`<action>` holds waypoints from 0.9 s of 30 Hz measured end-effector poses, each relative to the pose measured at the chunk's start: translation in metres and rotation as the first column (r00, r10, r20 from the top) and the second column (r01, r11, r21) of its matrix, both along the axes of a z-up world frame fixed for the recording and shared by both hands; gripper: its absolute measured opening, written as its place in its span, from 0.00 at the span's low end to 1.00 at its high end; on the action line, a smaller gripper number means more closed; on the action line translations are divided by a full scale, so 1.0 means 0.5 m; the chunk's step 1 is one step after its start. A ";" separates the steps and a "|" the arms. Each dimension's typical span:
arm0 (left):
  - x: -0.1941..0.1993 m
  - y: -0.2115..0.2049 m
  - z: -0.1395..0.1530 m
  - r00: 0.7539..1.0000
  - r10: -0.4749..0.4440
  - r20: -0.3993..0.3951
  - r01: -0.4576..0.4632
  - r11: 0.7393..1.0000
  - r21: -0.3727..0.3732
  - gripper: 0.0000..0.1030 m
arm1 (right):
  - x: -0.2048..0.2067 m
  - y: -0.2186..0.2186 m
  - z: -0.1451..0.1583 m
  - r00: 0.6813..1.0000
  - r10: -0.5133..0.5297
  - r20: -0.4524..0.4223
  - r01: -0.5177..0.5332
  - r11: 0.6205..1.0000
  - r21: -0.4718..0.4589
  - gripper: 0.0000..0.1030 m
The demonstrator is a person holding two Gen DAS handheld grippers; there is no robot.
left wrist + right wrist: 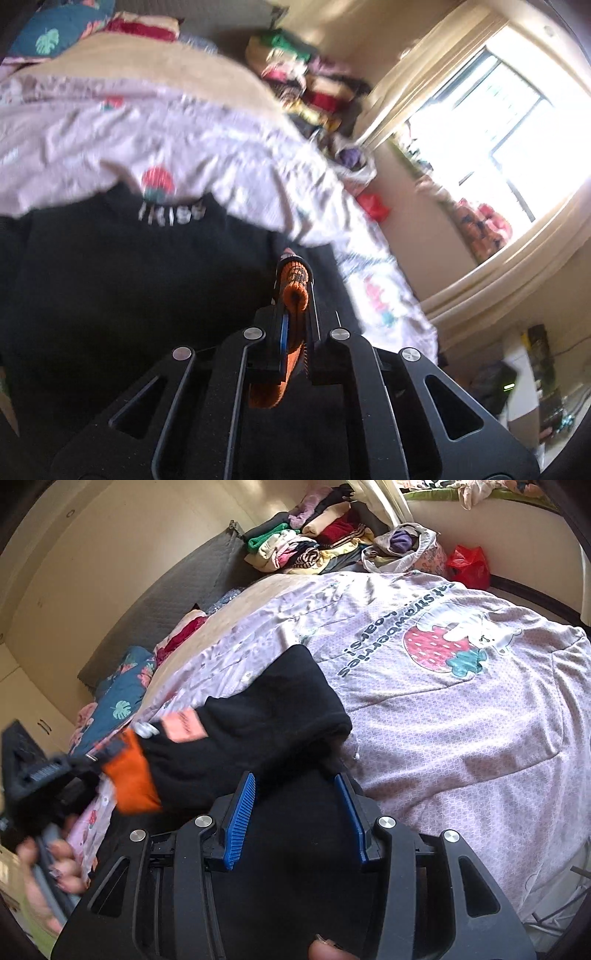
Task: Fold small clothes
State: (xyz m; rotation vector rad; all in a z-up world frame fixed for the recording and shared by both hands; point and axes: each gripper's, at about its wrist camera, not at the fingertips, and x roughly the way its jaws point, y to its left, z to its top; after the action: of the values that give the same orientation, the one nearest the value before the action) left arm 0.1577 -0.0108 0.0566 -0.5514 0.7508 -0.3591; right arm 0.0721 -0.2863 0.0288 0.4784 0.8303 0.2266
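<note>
The black garment with an orange knitted cuff [295, 295] lies on the bed's pale pink strawberry-print cover [461, 738], its dark body [266, 716] spread across the cover. The left gripper [293, 291] is clamped tight on the orange cuff, lifting that edge off the cover. The right gripper [295, 794] stands partly open over the black cloth, its blue pads [242, 812] either side of a fold; whether they press it cannot be told. Beyond the cover sits a pile of folded clothes [314, 542].
</note>
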 end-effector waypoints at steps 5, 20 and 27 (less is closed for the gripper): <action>-0.029 0.054 0.049 0.997 0.035 0.068 -0.032 0.999 -0.034 0.01 | 0.004 0.015 -0.001 1.000 0.012 -0.003 -0.012 1.000 -0.015 0.43; -0.032 0.189 -0.030 0.985 0.170 -0.034 -0.171 0.985 -0.007 0.01 | 0.028 0.062 -0.018 0.998 0.054 -0.031 -0.056 0.995 -0.084 0.43; -0.026 0.231 -0.071 0.973 0.217 -0.084 -0.216 0.976 0.019 0.01 | 0.055 0.099 -0.023 0.996 0.075 -0.040 -0.080 0.985 -0.155 0.43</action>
State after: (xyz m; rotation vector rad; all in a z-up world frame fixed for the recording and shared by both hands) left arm 0.1445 0.1046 0.0210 -0.6365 0.7663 -0.1303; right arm 0.0995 -0.2369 0.0175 0.3038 0.8932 0.2234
